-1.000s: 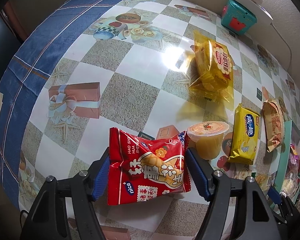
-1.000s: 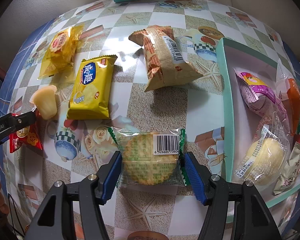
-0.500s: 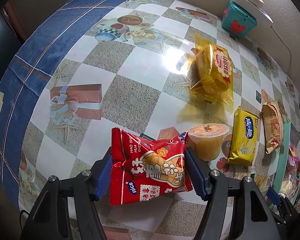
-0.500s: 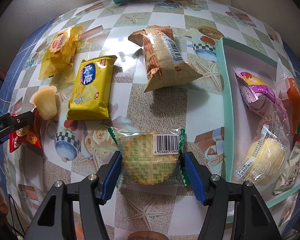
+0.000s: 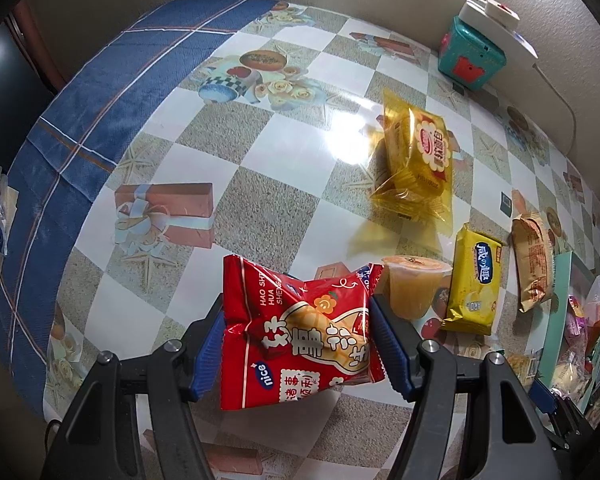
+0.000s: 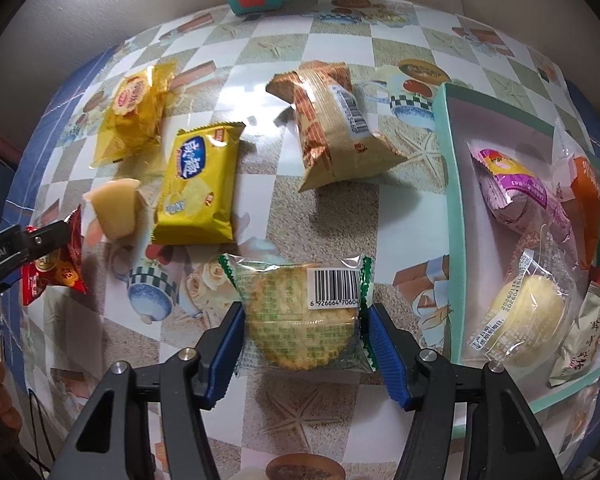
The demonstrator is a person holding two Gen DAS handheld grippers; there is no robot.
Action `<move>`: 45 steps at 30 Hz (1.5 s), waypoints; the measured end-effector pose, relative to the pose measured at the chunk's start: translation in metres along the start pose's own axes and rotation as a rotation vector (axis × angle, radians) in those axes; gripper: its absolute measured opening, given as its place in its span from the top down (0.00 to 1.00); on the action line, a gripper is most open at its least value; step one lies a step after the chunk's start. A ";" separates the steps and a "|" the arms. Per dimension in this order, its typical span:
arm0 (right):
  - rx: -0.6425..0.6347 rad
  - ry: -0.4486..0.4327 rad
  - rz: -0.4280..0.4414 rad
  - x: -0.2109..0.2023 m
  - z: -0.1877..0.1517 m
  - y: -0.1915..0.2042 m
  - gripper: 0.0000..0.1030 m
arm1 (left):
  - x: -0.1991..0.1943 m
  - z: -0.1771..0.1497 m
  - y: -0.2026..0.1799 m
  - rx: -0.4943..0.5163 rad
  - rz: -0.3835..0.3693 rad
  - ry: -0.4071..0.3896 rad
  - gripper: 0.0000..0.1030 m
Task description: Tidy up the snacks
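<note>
On the far left, our left gripper (image 5: 298,340) has its blue pads pinched against a red peanut packet (image 5: 300,332), which looks raised off the checked tablecloth (image 5: 260,168). Next along sit a jelly cup (image 5: 414,290), a yellow cracker pack (image 5: 474,282) and a tan wafer bag (image 6: 334,128) (barcode side up). Our right gripper (image 6: 304,344) is closing, pads at the wrapper edges of a clear-wrapped round cracker (image 6: 300,320) lying on the cloth. Rightmost, the mint-green box (image 6: 452,208) holds several snacks.
</note>
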State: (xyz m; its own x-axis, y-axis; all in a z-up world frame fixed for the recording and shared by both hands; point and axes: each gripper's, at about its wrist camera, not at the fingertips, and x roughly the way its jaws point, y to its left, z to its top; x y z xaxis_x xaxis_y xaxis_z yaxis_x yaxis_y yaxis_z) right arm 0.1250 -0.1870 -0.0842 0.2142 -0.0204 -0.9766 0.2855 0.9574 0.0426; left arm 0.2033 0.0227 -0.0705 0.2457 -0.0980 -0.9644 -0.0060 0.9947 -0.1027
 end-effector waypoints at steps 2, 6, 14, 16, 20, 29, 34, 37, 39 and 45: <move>0.002 -0.006 0.008 -0.006 -0.001 -0.002 0.38 | -0.003 -0.001 0.000 -0.001 0.001 -0.005 0.33; 0.003 -0.034 0.020 -0.023 0.001 -0.002 0.38 | -0.012 -0.002 0.001 -0.004 0.006 -0.028 0.33; 0.004 -0.085 0.046 -0.049 0.002 -0.004 0.38 | -0.025 -0.002 0.001 -0.017 0.013 -0.068 0.33; 0.006 -0.094 0.048 -0.051 0.000 -0.006 0.38 | -0.029 -0.001 0.001 -0.023 0.006 -0.080 0.33; 0.028 -0.114 0.048 -0.054 0.004 -0.008 0.38 | -0.038 0.001 -0.003 -0.022 -0.010 -0.109 0.33; 0.139 -0.194 0.035 -0.079 0.011 -0.048 0.38 | -0.070 0.003 -0.045 0.059 -0.091 -0.203 0.33; 0.229 -0.238 0.009 -0.095 0.013 -0.084 0.38 | -0.086 -0.003 -0.081 0.133 -0.123 -0.260 0.33; 0.293 -0.253 -0.014 -0.101 0.012 -0.109 0.38 | -0.092 -0.009 -0.109 0.197 -0.157 -0.275 0.33; 0.326 -0.254 -0.025 -0.102 0.011 -0.124 0.38 | -0.094 -0.012 -0.127 0.240 -0.165 -0.282 0.33; 0.437 -0.255 -0.058 -0.101 0.007 -0.169 0.38 | -0.090 -0.021 -0.178 0.340 -0.216 -0.266 0.33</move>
State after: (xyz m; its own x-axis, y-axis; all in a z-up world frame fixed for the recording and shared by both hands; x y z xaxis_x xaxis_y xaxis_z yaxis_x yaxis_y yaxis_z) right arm 0.0620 -0.3489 0.0083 0.3925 -0.1918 -0.8995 0.6557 0.7442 0.1274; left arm 0.1618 -0.1463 0.0293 0.4458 -0.3360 -0.8297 0.3788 0.9106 -0.1652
